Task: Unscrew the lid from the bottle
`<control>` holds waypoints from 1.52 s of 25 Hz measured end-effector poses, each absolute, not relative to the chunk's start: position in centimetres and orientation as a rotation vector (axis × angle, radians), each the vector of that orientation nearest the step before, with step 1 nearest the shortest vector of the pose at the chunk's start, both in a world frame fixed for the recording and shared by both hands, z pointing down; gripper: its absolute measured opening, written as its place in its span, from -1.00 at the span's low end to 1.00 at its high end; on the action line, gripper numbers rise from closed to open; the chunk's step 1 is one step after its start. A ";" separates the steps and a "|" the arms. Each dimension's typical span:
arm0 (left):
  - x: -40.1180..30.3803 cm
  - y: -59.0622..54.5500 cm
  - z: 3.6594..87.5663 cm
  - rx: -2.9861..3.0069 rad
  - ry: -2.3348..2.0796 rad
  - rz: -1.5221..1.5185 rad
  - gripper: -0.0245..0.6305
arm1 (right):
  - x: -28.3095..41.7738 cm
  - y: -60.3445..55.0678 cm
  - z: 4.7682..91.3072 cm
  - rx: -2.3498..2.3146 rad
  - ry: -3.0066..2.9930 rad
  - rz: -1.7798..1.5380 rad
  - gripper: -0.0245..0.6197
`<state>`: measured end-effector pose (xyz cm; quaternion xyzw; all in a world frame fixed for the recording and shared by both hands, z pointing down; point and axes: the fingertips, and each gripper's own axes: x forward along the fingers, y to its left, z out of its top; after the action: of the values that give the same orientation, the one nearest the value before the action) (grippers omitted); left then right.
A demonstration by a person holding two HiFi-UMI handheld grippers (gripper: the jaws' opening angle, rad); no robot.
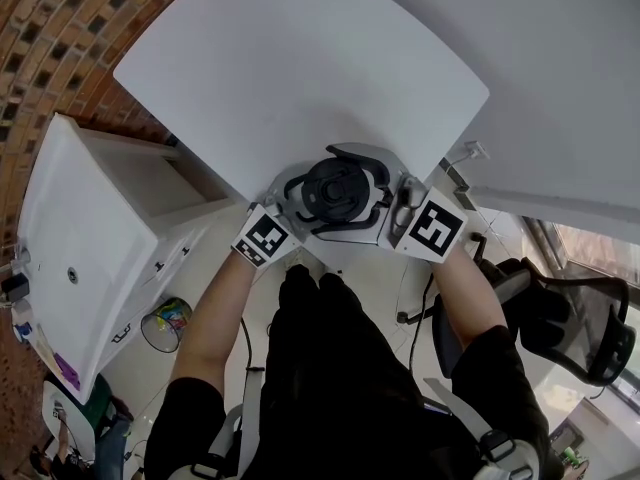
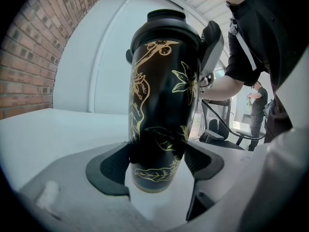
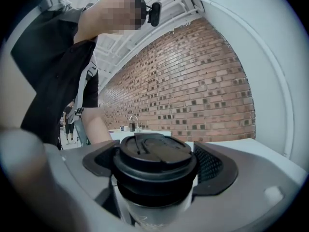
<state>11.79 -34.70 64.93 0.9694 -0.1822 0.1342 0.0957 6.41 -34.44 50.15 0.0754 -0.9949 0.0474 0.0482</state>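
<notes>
- The tall black bottle (image 2: 161, 95), glossy with gold leaf-and-flower line drawings, is held between the two grippers at the near edge of the curved white table (image 1: 300, 68), just in front of the person.
- The left gripper (image 2: 157, 163) is clamped on the bottle's lower body. Its black ribbed pads (image 2: 108, 166) press in from both sides just above the base.
- In the left gripper view the bottle stands close to upright, its top leaning slightly right. No view shows whether the base rests on the table.
- The round black plastic lid (image 3: 155, 163) sits on the bottle's neck. It has a flat top with a raised flip tab across it.
- The right gripper (image 3: 155, 166) is closed on that lid, with a dark pad (image 3: 215, 166) against each side of the rim.
- From the head view the lid (image 1: 335, 188) is seen from straight above, ringed by both grippers' grey jaws. The left gripper's marker cube is at the lower left and the right gripper's at the lower right.
- A red brick wall (image 3: 193, 81) runs behind the table.
- A white cabinet (image 1: 70, 258) stands to the person's left, and a black mesh office chair (image 1: 580, 318) to their right.
</notes>
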 end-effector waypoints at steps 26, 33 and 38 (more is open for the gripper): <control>8.6 -34.3 64.3 2.796 -0.786 0.390 0.21 | 11.6 -34.4 46.4 0.590 -3.117 0.225 0.54; 7.1 -33.3 63.1 2.726 -0.904 0.352 0.20 | 12.4 -32.7 46.1 0.540 -3.134 0.132 0.54; 6.2 -31.5 60.2 2.716 -0.965 0.330 0.20 | 12.5 -30.8 44.5 0.524 -3.116 0.064 0.54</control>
<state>6.20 -31.51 60.18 0.9294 -0.3304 0.1128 0.1199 12.53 -30.76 44.46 0.1659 -0.9859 0.0204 -0.0092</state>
